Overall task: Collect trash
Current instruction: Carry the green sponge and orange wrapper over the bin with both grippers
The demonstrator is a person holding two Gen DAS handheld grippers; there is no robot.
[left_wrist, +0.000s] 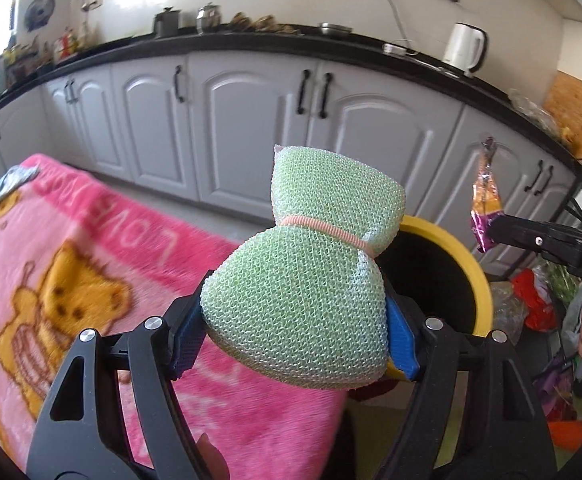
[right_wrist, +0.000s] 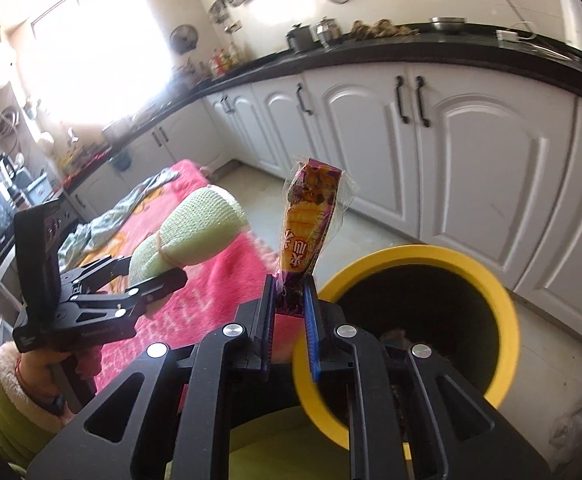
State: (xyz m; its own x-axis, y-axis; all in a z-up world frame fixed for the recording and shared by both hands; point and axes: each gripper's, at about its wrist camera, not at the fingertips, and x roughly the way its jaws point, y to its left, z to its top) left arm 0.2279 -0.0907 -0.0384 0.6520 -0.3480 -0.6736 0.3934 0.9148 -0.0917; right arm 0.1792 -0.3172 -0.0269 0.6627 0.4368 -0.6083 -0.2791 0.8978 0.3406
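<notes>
The bin (right_wrist: 407, 336) stands on the floor just right of the blanket-covered table (right_wrist: 211, 300), with the cabinets (right_wrist: 471, 160) behind both. The sponge (right_wrist: 191, 228) is held up over the blanket's edge, left of the wrapper (right_wrist: 311, 224), which is held beside the bin's rim.

The green scrubber (left_wrist: 307, 292) was a coarse knitted mesh, faintly shiny, bound by a matt elastic band (left_wrist: 323, 226). The snack wrapper (right_wrist: 311, 220) was glossy, crinkled plastic film; the yellow bin (right_wrist: 507, 300) was smooth plastic. The pink blanket (left_wrist: 103, 264) was fuzzy pile cloth, and the kettle (left_wrist: 465, 46) glossy white plastic.
</notes>
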